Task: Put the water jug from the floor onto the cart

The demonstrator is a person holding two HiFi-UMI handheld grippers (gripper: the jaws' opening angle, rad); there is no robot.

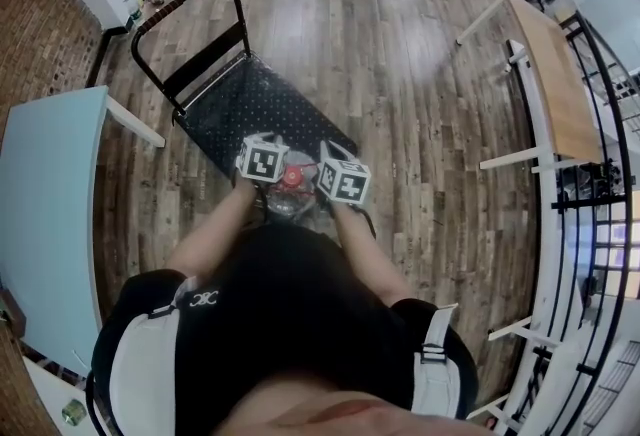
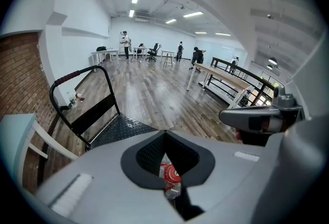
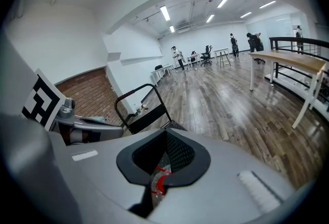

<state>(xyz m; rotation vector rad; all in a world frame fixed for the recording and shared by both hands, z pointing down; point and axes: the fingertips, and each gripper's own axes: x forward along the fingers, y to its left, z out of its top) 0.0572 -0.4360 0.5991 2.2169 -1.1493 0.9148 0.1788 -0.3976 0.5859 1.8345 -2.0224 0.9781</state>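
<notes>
The cart (image 1: 250,109) stretches away from the person, its handle at the far end. The water jug (image 1: 291,186) stands upright at the cart's near end, just short of the deck, red cap up; I cannot tell whether it is clear of the floor. The left gripper (image 1: 268,184) and right gripper (image 1: 336,192) flank the cap, equally near, each with its jaws drawn close on the jug's top, so the deck lies straight ahead of the jug.

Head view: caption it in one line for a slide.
Left claw and right claw clamp a clear plastic red-capped water jug at the near edge of the black metal cart.
</notes>
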